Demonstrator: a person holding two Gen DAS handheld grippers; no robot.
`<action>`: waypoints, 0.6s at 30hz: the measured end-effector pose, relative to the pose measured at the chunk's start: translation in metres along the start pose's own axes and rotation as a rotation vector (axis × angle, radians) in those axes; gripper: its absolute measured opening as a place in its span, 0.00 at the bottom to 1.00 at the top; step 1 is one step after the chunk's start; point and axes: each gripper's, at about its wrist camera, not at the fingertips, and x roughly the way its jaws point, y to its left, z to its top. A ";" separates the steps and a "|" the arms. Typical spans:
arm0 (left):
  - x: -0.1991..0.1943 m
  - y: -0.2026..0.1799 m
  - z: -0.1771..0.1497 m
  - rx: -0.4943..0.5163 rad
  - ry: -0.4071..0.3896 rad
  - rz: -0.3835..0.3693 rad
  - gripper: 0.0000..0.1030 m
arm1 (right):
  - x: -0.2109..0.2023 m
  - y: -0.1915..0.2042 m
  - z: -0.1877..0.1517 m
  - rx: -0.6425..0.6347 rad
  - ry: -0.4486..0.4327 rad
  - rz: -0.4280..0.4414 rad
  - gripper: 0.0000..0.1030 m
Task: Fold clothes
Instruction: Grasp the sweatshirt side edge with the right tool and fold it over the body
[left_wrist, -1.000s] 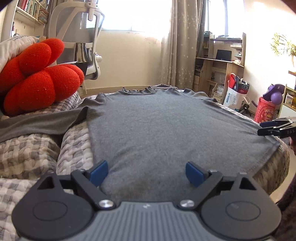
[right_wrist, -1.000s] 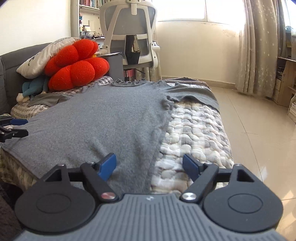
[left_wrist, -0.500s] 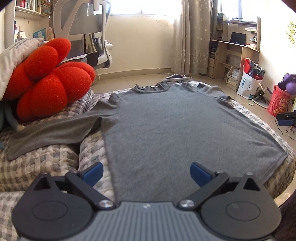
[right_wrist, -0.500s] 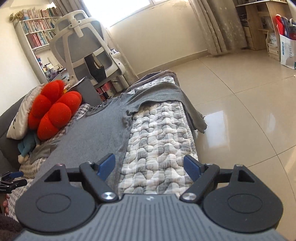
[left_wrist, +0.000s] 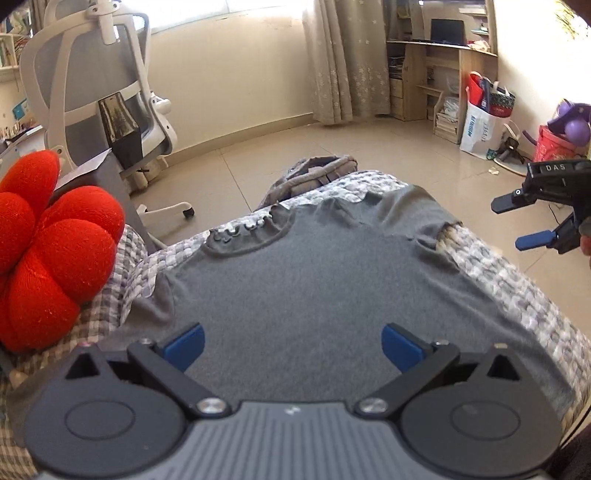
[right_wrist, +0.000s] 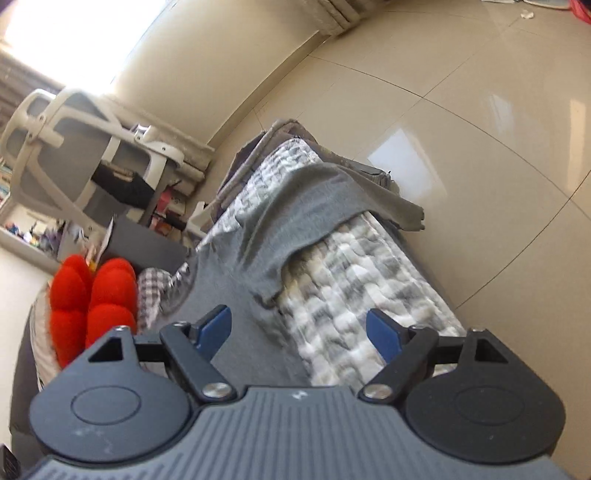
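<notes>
Grey knit long-sleeve top (left_wrist: 314, 295) flat on quilted bed cover (right_wrist: 354, 295); soft, limp, light. Pinch sleeve cuffs. Left gripper (left_wrist: 291, 343) jaws just widened, empty; right gripper (right_wrist: 299, 332) wide, empty.

Glossy beige floor tiles (left_wrist: 388, 147) are lit by a bright window (left_wrist: 258, 14). A white mesh office chair (left_wrist: 92, 92), patterned beige curtains (left_wrist: 347, 66) and a wooden desk (left_wrist: 439, 74) are seen along the cream wall (left_wrist: 229, 81).

A grey long-sleeved top (left_wrist: 314, 295) lies spread flat on a checked quilt (left_wrist: 491, 266), neckline farthest from the camera. The left gripper (left_wrist: 291, 345) hovers above it, blue pads wide apart and empty. The right gripper (left_wrist: 532, 221) hangs open at the right edge, a red cushion (left_wrist: 51, 258) at left.
</notes>
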 end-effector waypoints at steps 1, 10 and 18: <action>0.006 0.002 0.004 -0.037 0.008 -0.002 0.99 | 0.005 0.004 0.006 0.030 -0.011 0.002 0.81; 0.072 0.016 -0.001 -0.315 0.071 -0.007 0.99 | 0.065 -0.004 0.023 0.192 -0.025 0.008 0.71; 0.106 0.030 -0.010 -0.411 0.060 0.049 0.99 | 0.081 -0.030 0.039 0.317 -0.165 0.076 0.64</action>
